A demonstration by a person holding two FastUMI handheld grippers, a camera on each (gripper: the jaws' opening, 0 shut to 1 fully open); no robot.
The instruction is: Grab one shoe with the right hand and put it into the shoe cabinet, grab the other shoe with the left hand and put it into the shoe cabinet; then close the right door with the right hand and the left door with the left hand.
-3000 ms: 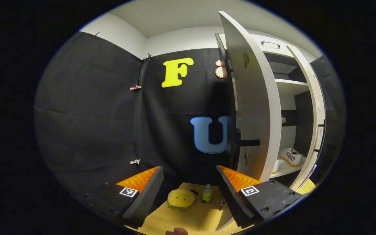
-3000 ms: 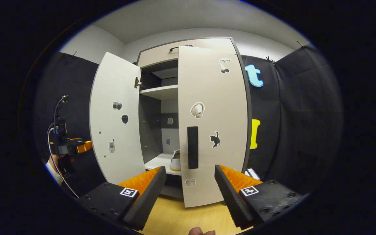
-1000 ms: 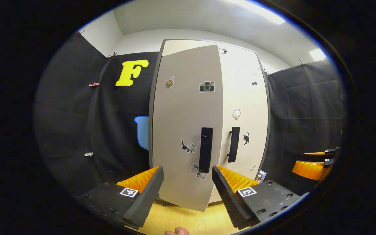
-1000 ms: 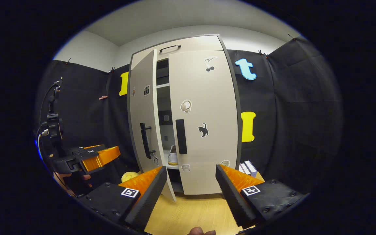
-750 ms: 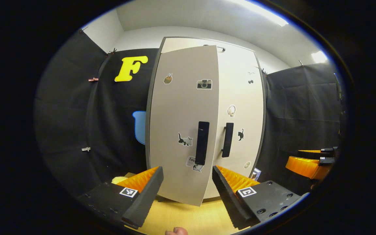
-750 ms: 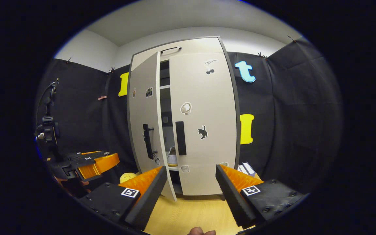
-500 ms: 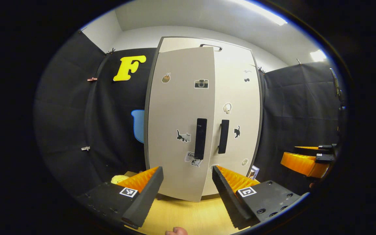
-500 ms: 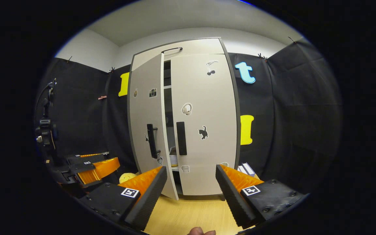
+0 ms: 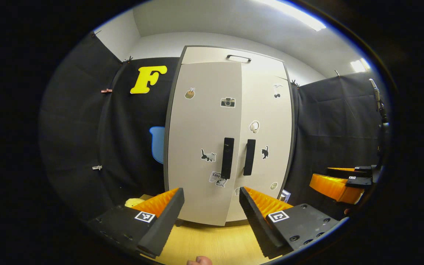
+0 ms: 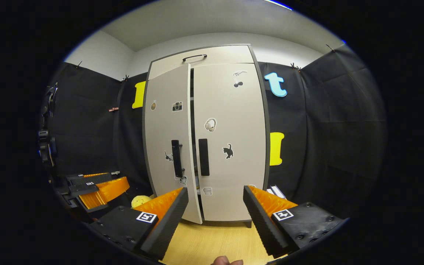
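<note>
The shoe cabinet (image 9: pixel 230 140) stands tall against the booth's back wall on a pale wood floor (image 10: pixel 212 239). It has flat, light doors dotted with small stickers and two upright black bar handles near the middle seam. The right door (image 10: pixel 230 143) sits flush; the left door (image 10: pixel 166 147) is ajar by a narrow dark slit, plain in the right gripper view, while the left gripper view shows the doors nearly meeting. The left gripper (image 9: pixel 210 217) and the right gripper (image 10: pixel 215 217) both gape wide, holding nothing, back from the doors. A yellow plush toy (image 10: pixel 140 200) lies left of the cabinet.
</note>
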